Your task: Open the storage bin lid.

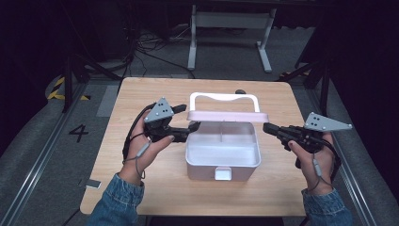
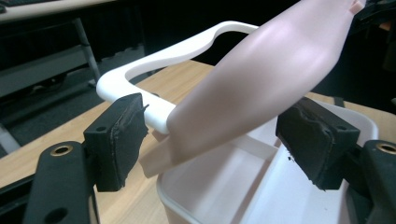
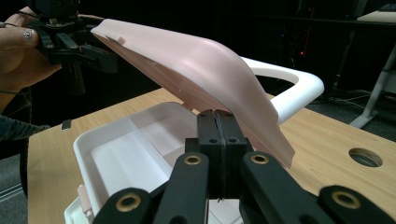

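Box (image 1: pixel 223 157): white plastic, mid-table, empty; likely light, stiff and slick, may slide if pushed.
Lid (image 1: pixel 228 116): pink, raised at the rear, thin shell; looks rigid, hinged at the back.
Hold: lid's side edges or the white handle (image 1: pixel 224 97); front latch (image 1: pixel 222 173) is small.
Count: one box, one lid, one handle, two compartments.
Left gripper (image 1: pixel 192 126): jaws spread, straddling the lid's edge; contact unclear.
Right gripper (image 1: pixel 266 127): jaws pressed together, empty, beside the lid's right end.
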The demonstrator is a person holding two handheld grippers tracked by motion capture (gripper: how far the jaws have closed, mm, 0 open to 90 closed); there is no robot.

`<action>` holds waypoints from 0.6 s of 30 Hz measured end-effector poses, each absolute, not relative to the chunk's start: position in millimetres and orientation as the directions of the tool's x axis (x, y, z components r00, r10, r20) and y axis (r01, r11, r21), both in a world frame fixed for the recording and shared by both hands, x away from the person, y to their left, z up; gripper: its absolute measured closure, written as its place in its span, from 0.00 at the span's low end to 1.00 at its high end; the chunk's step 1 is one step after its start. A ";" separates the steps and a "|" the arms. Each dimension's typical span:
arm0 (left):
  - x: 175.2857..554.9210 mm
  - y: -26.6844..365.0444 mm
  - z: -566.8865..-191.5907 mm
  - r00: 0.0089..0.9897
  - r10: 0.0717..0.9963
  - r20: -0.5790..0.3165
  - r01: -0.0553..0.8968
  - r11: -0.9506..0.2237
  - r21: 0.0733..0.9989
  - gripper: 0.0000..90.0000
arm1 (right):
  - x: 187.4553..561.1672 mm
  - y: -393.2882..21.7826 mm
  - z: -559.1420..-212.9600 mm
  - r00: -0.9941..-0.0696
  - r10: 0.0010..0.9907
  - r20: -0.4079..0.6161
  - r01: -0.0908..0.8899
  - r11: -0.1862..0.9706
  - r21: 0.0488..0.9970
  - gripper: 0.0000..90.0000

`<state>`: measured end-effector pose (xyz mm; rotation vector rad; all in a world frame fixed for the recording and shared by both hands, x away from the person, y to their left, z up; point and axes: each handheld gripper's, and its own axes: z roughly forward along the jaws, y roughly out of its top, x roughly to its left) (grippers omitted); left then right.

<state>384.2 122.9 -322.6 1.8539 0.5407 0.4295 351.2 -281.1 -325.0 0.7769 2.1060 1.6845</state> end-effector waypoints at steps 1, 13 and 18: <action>384.6 121.3 -322.4 0.828 0.560 0.040 0.152 -0.291 0.944 0.28 | 351.7 -281.5 -324.9 -0.794 0.604 0.073 0.202 0.149 0.968 1.00; 390.4 104.0 -317.8 0.840 0.541 0.052 0.118 -0.275 0.954 0.32 | 352.3 -283.5 -324.8 -0.794 0.603 0.078 0.204 0.143 0.968 1.00; 390.5 99.7 -315.5 0.858 0.509 0.072 0.086 -0.281 0.956 0.45 | 352.6 -283.7 -324.8 -0.795 0.601 0.082 0.208 0.142 0.968 1.00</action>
